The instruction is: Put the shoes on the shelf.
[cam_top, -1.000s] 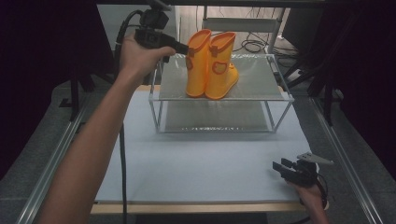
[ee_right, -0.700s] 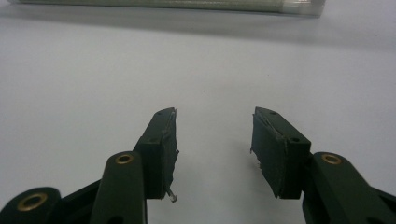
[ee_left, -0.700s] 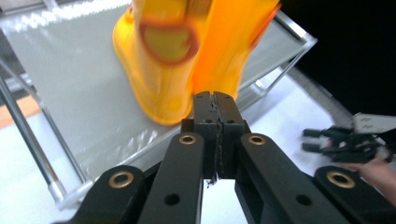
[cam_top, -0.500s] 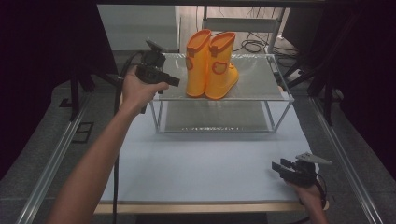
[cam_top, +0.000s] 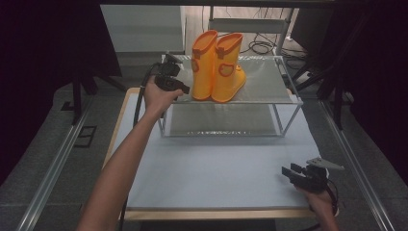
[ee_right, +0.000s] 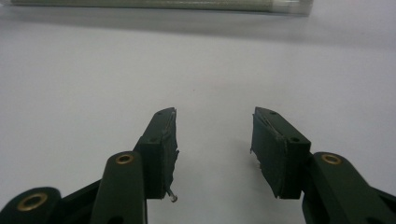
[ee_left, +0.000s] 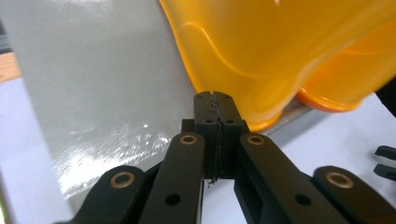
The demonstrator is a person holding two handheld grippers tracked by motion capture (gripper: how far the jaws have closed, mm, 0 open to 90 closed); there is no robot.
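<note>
High view: a person's left hand (cam_top: 156, 96) holds the left gripper (cam_top: 182, 88) at the left front corner of the rack's top shelf (cam_top: 264, 84), just beside the orange rubber boots (cam_top: 217, 66).
Boots: the pair stands upright, side by side and touching, on the left part of the top shelf, toes toward the right front.
Left gripper view: the two black jaws are pressed flat together with nothing between them; their tips sit right at the heel of the near boot (ee_left: 280, 51), over the grey shelf surface (ee_left: 107, 93). Whether they touch the boot I cannot tell.
Rack: a metal-framed, two-level shelf at the far end of the white table (cam_top: 216, 168).
Right gripper (cam_top: 294, 172): rests low at the table's near right corner, well apart from the rack.
Right gripper view: jaws spread, only bare table surface between them.
</note>
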